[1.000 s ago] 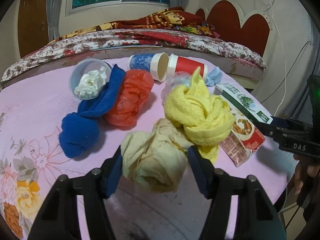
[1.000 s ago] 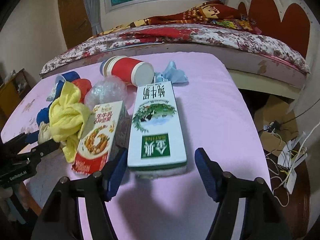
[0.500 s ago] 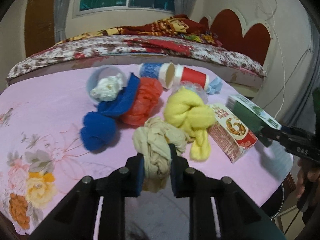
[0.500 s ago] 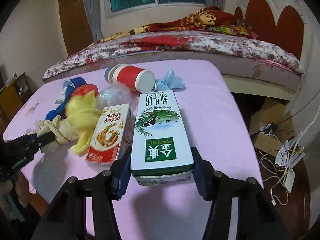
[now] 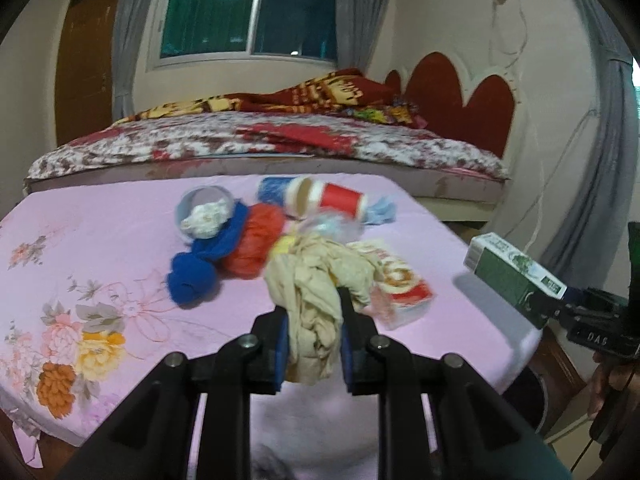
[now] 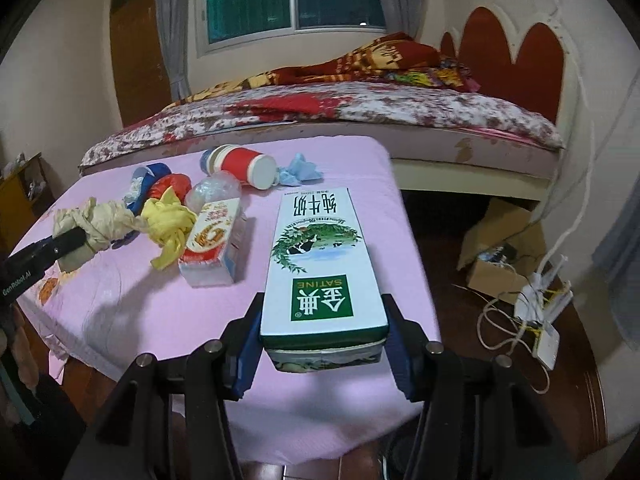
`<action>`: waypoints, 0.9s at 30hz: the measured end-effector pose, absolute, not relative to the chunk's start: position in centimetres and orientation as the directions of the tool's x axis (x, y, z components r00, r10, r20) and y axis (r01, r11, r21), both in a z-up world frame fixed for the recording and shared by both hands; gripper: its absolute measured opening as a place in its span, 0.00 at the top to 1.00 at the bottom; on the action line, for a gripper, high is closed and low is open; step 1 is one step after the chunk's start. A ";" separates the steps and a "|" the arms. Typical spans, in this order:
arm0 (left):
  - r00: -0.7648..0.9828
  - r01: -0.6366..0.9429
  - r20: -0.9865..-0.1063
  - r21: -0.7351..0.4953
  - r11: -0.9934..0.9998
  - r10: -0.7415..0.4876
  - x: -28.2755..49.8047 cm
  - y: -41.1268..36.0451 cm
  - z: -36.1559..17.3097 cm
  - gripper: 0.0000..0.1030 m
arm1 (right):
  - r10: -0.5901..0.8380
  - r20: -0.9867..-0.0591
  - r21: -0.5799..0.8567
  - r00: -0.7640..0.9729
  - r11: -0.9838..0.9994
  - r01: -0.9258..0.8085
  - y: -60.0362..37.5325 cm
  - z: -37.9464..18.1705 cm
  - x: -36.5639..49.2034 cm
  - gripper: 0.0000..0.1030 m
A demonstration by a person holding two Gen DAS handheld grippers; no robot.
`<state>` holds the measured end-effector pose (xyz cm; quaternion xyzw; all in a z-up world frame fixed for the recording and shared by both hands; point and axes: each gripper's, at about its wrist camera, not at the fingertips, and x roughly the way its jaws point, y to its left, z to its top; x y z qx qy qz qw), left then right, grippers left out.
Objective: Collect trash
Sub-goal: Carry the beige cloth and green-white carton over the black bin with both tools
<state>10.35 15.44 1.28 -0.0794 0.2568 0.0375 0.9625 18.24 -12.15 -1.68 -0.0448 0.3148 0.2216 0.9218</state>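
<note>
My left gripper [image 5: 313, 332] is shut on a crumpled beige bag [image 5: 320, 280], lifted above the pink table [image 5: 100, 248]; the same bag [image 6: 96, 222] shows at the left of the right wrist view. My right gripper [image 6: 322, 350] is shut on the near end of a green and white milk carton [image 6: 320, 264], held off the table; in the left wrist view that carton [image 5: 516, 274] hangs at the right. On the table lie a red and white snack box [image 6: 214, 240], a yellow cloth [image 6: 170, 222], a blue cloth [image 5: 200, 264], an orange bag [image 5: 256, 240] and a red cup [image 6: 248, 166].
A clear cup with white paper [image 5: 206, 214], a blue cup [image 5: 274, 190], a clear plastic wad [image 6: 216, 192] and a light blue scrap [image 6: 300, 170] lie at the table's far side. Behind stands a bed [image 6: 360, 108]. On the floor at right are a cardboard box [image 6: 500, 248] and cables [image 6: 536, 312].
Both grippers closed, the left on the beige bag and the right on the milk carton, then both pulled back and up, lifting their loads off the table.
</note>
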 end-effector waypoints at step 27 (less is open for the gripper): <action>0.769 0.330 -0.553 -0.085 0.940 -0.320 9.9 -5.5 0.7 0.79 | 0.187 -0.630 0.085 0.753 0.981 -0.172 -29.5 -3.6 12.0 0.46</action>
